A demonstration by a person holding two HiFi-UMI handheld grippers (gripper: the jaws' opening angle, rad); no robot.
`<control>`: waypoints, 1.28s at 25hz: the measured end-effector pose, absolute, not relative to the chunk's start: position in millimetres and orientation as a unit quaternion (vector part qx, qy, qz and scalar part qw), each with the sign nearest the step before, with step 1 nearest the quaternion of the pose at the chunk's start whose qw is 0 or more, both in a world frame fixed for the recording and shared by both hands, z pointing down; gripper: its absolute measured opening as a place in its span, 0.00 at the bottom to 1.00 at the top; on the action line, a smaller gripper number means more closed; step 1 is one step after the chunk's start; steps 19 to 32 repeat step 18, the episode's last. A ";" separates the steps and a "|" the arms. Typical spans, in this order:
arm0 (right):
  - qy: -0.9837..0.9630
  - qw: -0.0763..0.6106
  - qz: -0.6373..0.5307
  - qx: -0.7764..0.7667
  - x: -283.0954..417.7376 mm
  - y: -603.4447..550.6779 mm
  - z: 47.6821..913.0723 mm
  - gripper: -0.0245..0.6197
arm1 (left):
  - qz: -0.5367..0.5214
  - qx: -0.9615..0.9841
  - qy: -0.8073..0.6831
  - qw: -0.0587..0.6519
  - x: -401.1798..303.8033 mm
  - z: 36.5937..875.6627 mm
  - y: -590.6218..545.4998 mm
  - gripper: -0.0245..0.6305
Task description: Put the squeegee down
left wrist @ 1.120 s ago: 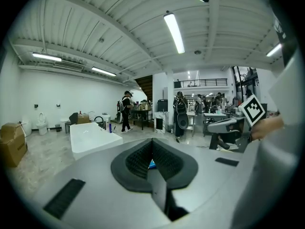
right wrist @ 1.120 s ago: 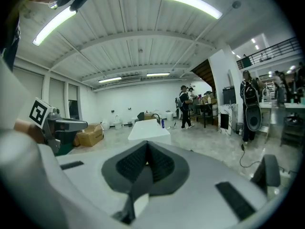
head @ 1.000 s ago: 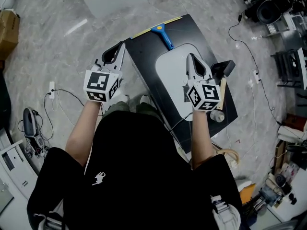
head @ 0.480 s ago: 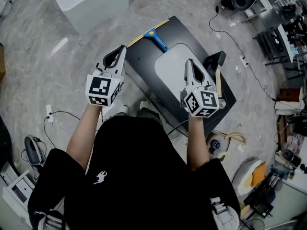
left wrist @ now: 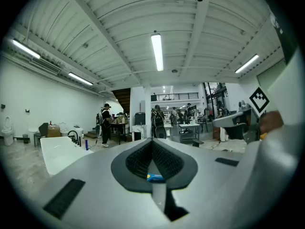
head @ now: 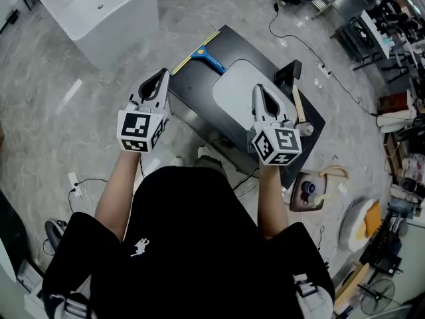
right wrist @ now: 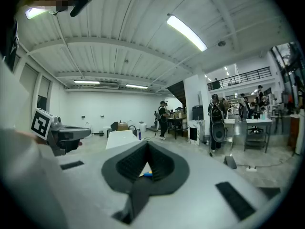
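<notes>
Squeegee with blue handle and yellow blade (head: 204, 56) is seen lying at the far corner of the black rectangular table (head: 192, 92). The left gripper (head: 162, 76) and right gripper (head: 257, 89) are held by its near edge, jaws closed together on nothing.

The black table (head: 192, 88) has slid from the upper middle of the head view towards the upper left and looks smaller. The blue squeegee (head: 207, 59) on its far edge has gone with it and now lies further left and slightly lower. The white tub (head: 99, 15), cut off by the top edge before, now shows almost whole in the upper left corner. The left gripper (head: 163, 72) and right gripper (head: 255, 89) sit a little lower in the frame. The floor cable (head: 86, 183) has dropped towards the lower left.
</notes>
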State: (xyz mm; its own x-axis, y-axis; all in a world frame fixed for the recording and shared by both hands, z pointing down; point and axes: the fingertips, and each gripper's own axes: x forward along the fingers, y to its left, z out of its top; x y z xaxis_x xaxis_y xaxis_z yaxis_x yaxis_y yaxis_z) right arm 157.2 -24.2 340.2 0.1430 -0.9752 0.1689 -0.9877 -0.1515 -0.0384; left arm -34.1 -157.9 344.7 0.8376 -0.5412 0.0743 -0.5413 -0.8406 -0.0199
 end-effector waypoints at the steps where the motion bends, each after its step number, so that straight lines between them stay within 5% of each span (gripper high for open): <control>1: -0.648 0.042 0.076 0.757 155.0 -22.6 339.4 0.04 | 0.037 0.959 -0.279 0.001 -34.9 344.6 -157.1 0.04; 32: -0.648 0.057 0.075 0.755 132.6 -31.9 342.5 0.04 | 0.033 0.962 -0.270 0.010 -51.8 352.3 -166.8 0.04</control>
